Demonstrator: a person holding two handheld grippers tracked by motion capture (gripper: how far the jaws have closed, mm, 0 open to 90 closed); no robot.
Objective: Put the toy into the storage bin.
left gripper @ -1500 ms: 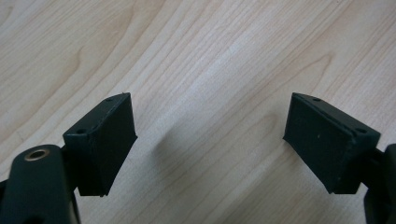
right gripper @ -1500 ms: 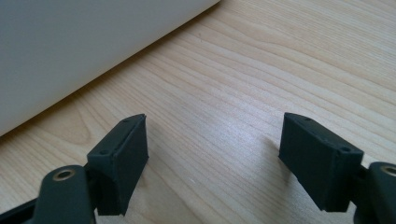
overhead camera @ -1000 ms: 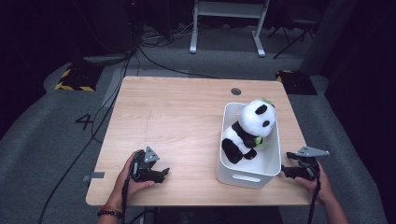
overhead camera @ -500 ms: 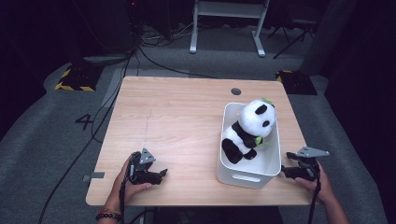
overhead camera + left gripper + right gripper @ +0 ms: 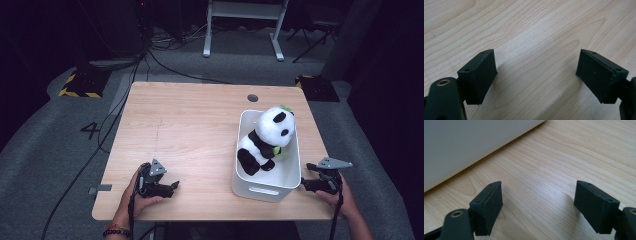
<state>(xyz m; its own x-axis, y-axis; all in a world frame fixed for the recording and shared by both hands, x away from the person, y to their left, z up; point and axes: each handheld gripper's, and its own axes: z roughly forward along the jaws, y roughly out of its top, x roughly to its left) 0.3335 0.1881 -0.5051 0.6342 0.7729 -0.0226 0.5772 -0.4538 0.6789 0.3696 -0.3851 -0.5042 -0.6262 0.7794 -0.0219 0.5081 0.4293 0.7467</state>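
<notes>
The white bin is sitting on the right half of the wooden counter, its near wall close to the front edge, and a plush panda is sitting inside it, leaning toward the far end, black limbs against white fur with a bit of green by its paw. I am resting my right claw just beside the bin's near right corner, close to the counter's right edge; its jaws have just been opening and are standing apart with nothing between them. In the right gripper view the bin's smooth, matte plastic wall is running slantwise past my right claw, with bare wood grain under the pads. I am holding my left claw near the front left corner, well apart from the bin, jaws apart over bare pale wood. The whole left and far stretch of the counter is lying open. The pads are flat, black and blocky.
</notes>
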